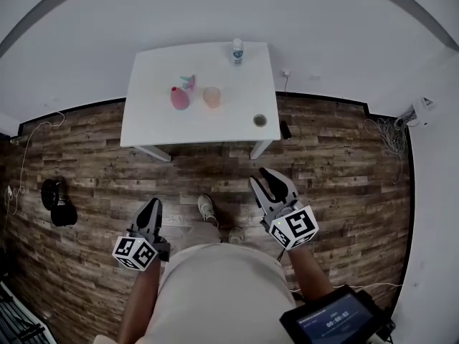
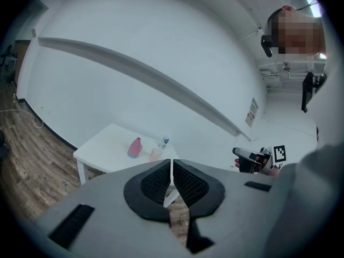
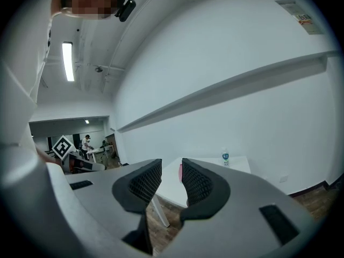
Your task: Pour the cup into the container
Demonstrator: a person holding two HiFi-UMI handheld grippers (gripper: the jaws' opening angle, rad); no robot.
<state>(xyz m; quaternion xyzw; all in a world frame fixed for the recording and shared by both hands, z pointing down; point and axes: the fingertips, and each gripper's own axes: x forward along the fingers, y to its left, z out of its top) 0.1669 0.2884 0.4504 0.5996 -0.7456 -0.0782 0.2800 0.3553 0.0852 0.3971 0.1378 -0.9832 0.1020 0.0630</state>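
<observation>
Currently left claw (image 1: 153,206) is closed tight and empty; right claw (image 1: 261,179) is slightly parted, empty. Cup (image 1: 211,97) stands near pink container (image 1: 179,98) on worktop (image 1: 215,129), well apart from both claws.

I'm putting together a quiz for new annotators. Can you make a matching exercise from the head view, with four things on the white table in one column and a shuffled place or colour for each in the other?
Things:
1. bottle
2. vase-shaped container
3. cup
4. small dark round object

Place or colour:
A. near the front right corner of the table
B. pale orange
C. at the table's far edge
D. pink

Pairs: 1-C, 2-D, 3-B, 4-A
</observation>
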